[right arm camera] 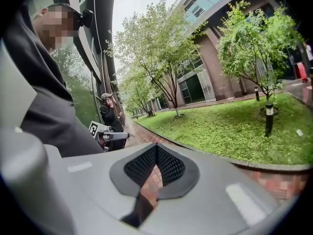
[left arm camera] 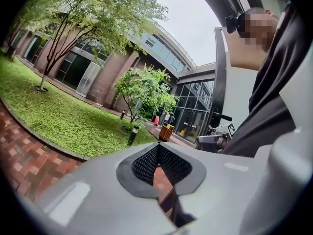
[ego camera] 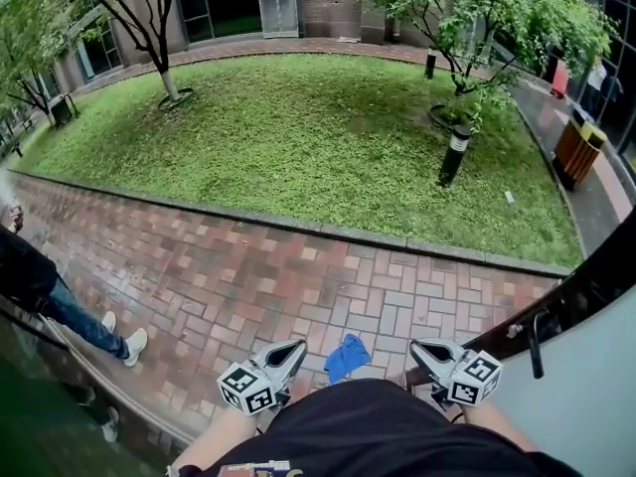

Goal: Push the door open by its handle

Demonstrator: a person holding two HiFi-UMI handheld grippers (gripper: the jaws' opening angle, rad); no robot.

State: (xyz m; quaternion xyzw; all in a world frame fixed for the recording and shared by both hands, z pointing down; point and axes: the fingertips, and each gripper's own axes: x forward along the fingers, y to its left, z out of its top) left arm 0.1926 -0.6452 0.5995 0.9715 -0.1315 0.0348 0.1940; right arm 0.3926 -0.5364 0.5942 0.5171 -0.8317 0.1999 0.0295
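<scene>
At the lower right of the head view stands the door (ego camera: 596, 386), a pale panel with a dark edge running up toward the right, and on it the handle (ego camera: 537, 344), a short dark upright bar. Just to the handle's left, and not touching it, the right tongs (ego camera: 419, 349) are held close against the person's dark top; their own view shows the ridged pads pressed together at the tip with nothing between them. The left tongs (ego camera: 295, 349) are held level with them further left, well apart from the door, and are likewise pressed together and empty. Between the two tongs a blue thing (ego camera: 346, 356) lies low on the red brick paving (ego camera: 248, 266); what it is cannot be told. At the far left edge a person (ego camera: 40, 291) in jeans and white shoes stands on the bricks. Beyond a kerb lies a lawn (ego camera: 298, 137) with trees, a dark bollard lamp (ego camera: 454, 152) and, by its right side, a wooden bin (ego camera: 576, 152).
</scene>
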